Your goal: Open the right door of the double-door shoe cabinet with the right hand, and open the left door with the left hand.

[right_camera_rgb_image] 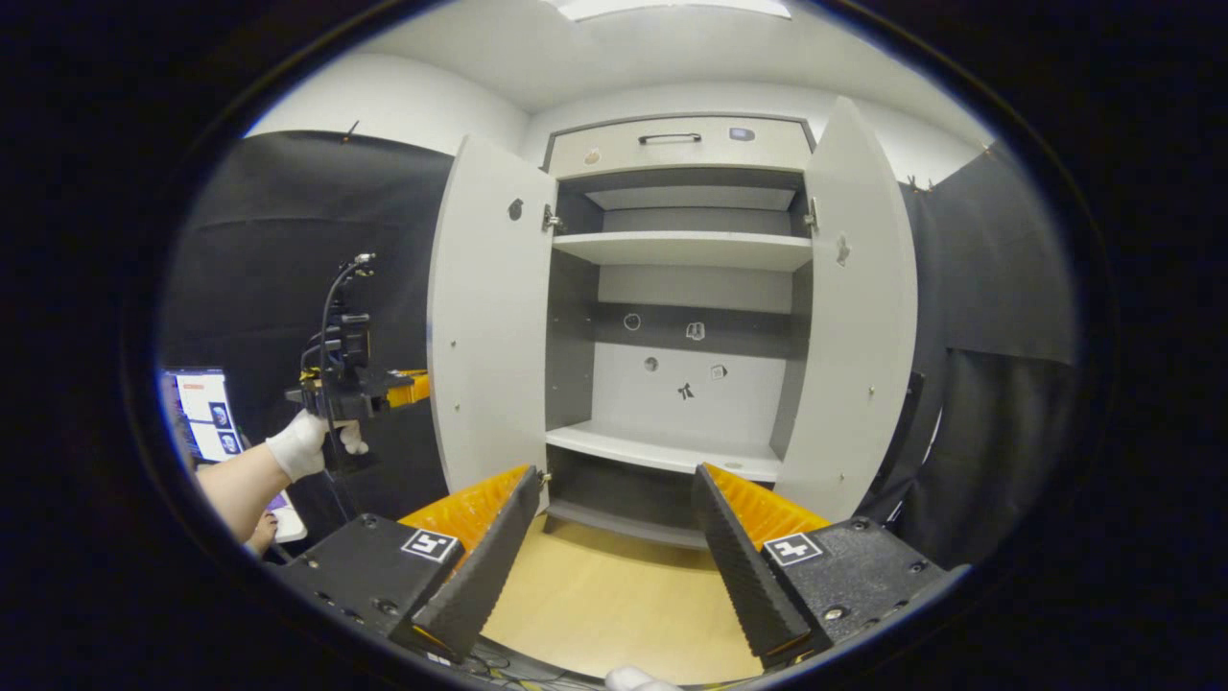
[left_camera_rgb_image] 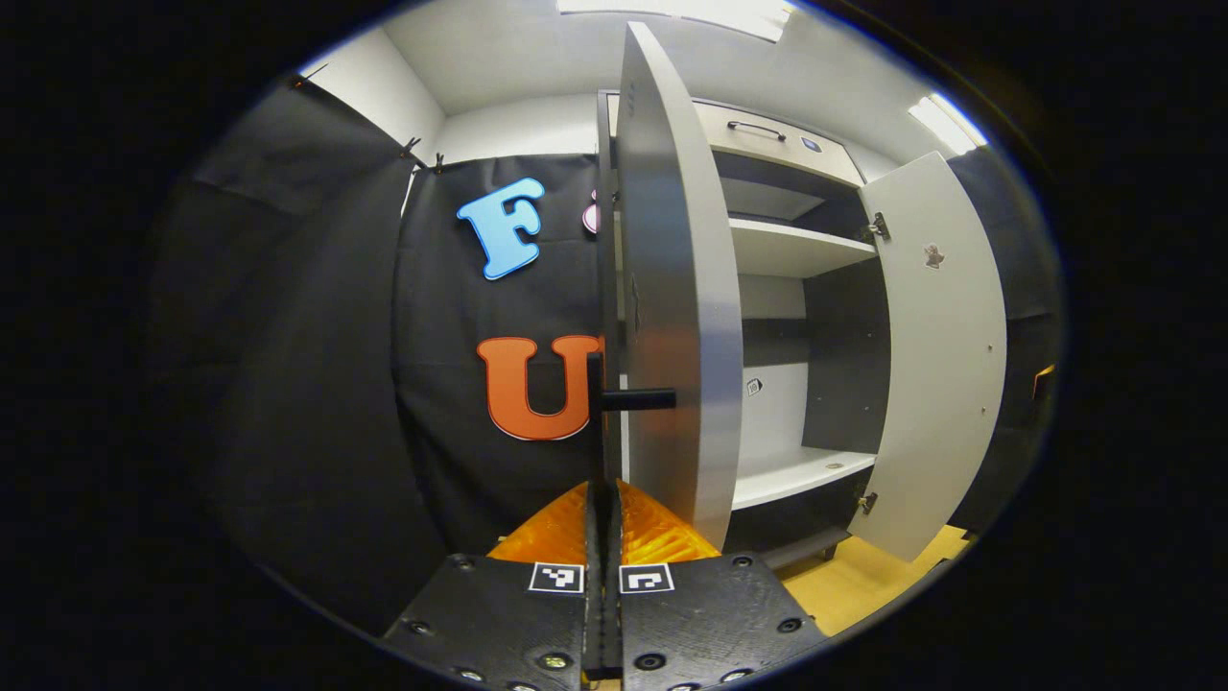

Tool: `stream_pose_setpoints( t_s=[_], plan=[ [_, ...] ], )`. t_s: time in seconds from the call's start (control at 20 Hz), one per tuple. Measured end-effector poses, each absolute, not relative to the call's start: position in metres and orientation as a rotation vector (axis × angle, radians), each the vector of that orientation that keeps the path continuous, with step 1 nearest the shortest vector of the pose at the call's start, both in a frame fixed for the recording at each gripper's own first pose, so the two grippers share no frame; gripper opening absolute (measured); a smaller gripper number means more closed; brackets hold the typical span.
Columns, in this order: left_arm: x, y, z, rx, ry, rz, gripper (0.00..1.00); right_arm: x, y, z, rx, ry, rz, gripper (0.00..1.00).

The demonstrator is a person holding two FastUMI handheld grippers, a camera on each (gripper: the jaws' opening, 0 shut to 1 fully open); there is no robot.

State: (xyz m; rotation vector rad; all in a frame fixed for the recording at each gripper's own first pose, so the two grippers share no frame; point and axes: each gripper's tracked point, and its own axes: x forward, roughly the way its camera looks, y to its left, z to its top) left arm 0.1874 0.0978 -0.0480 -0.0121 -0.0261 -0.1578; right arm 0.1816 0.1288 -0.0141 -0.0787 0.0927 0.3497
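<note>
Both doors stand swung out. My left tongs are clenched on the left door's handle, dead ahead and upright; my right tongs hang released, facing the cabinet.

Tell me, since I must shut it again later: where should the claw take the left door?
Probably by its bar handle, near the door's free edge. It stands off the left door on a short post, so fingers can close across it from the door's outer face. The left claw looks shut on that handle now.
</note>
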Motion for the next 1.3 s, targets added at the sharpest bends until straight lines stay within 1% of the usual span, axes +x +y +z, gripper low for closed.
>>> stream_pose_setpoints(
  t_s=[0.25, 0.35, 0.45, 0.55, 0.6, 0.9, 1.0, 1.1, 1.15, 1.2, 1.25, 1.3],
  plan=[
    [0.184, 0.1, -0.049, -0.027, -0.013, -0.145, 0.0, 0.18, 0.125, -0.012, -0.077, 0.085, 0.32, 1.0],
    [0.18, 0.115, -0.049, -0.016, -0.008, -0.083, 0.01, 0.181, 0.12, -0.009, -0.072, 0.075, 0.29, 1.0],
    [0.173, 0.133, -0.052, -0.024, 0.004, -0.026, 0.39, 0.181, 0.118, -0.007, -0.064, 0.068, 0.266, 1.0],
    [0.16, 0.141, -0.049, -0.017, -0.007, 0.002, 0.76, 0.181, 0.115, -0.006, -0.06, 0.06, 0.25, 1.0],
    [0.149, 0.145, -0.046, -0.003, -0.009, 0.015, 0.98, 0.18, 0.113, -0.006, -0.06, 0.059, 0.239, 1.0],
    [0.083, 0.146, -0.032, -0.019, -0.014, 0.053, 0.97, 0.175, 0.106, -0.005, -0.054, 0.051, 0.2, 1.0],
    [0.06, 0.132, -0.03, -0.052, -0.015, 0.045, 0.98, 0.174, 0.102, -0.004, -0.055, 0.045, 0.183, 1.0],
    [0.038, 0.111, -0.028, -0.079, -0.018, 0.033, 0.95, 0.172, 0.097, -0.005, -0.056, 0.044, 0.162, 1.0],
    [0.028, 0.102, -0.025, -0.072, -0.026, 0.033, 0.95, 0.172, 0.093, -0.005, -0.055, 0.046, 0.149, 1.0],
    [0.02, 0.092, -0.022, -0.06, -0.031, 0.031, 0.84, 0.171, 0.091, -0.006, -0.054, 0.048, 0.141, 1.0],
    [0.013, 0.083, -0.019, -0.048, -0.035, 0.03, 1.0, 0.171, 0.088, -0.005, -0.052, 0.05, 0.132, 1.0],
    [0.009, 0.07, -0.019, -0.046, -0.03, 0.017, 0.95, 0.169, 0.081, -0.006, -0.05, 0.048, 0.123, 1.0]
  ],
)
